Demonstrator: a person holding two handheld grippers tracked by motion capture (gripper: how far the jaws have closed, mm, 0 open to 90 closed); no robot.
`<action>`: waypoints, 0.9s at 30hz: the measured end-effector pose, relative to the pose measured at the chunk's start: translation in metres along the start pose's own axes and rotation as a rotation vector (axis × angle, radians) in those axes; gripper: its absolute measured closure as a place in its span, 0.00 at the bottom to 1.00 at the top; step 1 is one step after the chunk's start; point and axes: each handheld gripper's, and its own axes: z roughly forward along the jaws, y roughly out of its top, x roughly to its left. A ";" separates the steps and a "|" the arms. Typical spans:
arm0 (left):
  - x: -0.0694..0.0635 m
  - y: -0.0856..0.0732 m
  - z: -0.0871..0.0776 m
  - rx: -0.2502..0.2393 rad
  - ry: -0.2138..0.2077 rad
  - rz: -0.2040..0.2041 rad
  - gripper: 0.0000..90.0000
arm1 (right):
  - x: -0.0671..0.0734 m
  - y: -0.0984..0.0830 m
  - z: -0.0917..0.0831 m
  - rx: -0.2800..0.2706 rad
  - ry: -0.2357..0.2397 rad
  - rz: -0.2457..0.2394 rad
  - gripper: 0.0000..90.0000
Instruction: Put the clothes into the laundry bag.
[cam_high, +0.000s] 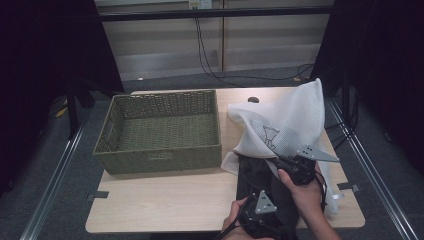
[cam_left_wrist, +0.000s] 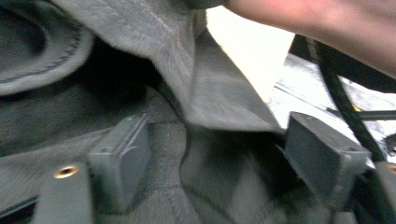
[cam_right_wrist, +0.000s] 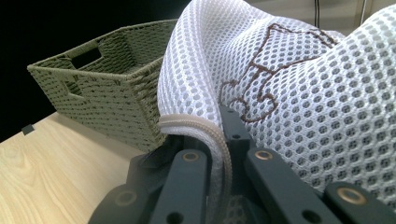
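A white mesh laundry bag (cam_high: 290, 120) with a brown stitched figure stands bunched up at the table's right side. My right gripper (cam_high: 277, 161) is shut on the bag's zipped edge (cam_right_wrist: 212, 133) and holds the mouth lifted. A dark grey garment (cam_high: 254, 175) lies under that mouth and spills toward the table's front edge. My left gripper (cam_high: 256, 196) is low over the garment near the front edge. In the left gripper view its pads (cam_left_wrist: 121, 161) stand apart, with grey cloth (cam_left_wrist: 205, 140) lying loose between them and neither pad pressing it.
A green woven basket (cam_high: 160, 157) with handle slots sits on the left half of the wooden table (cam_high: 165, 200), close beside the bag (cam_right_wrist: 327, 93). Its near wall (cam_right_wrist: 112, 107) is a short way from my right gripper (cam_right_wrist: 219, 126). A person's hand (cam_left_wrist: 327, 23) crosses above the left gripper (cam_left_wrist: 219, 163).
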 end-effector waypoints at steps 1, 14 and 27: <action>-0.001 0.002 0.005 0.007 0.012 -0.012 0.22 | 0.001 -0.001 0.001 -0.002 0.004 0.005 0.99; 0.050 0.034 -0.008 -0.255 0.142 -0.111 0.99 | 0.009 0.005 -0.007 -0.020 0.033 -0.020 0.99; 0.074 0.032 -0.006 -0.269 0.122 -0.117 0.81 | 0.002 -0.006 -0.011 0.074 0.022 0.036 0.99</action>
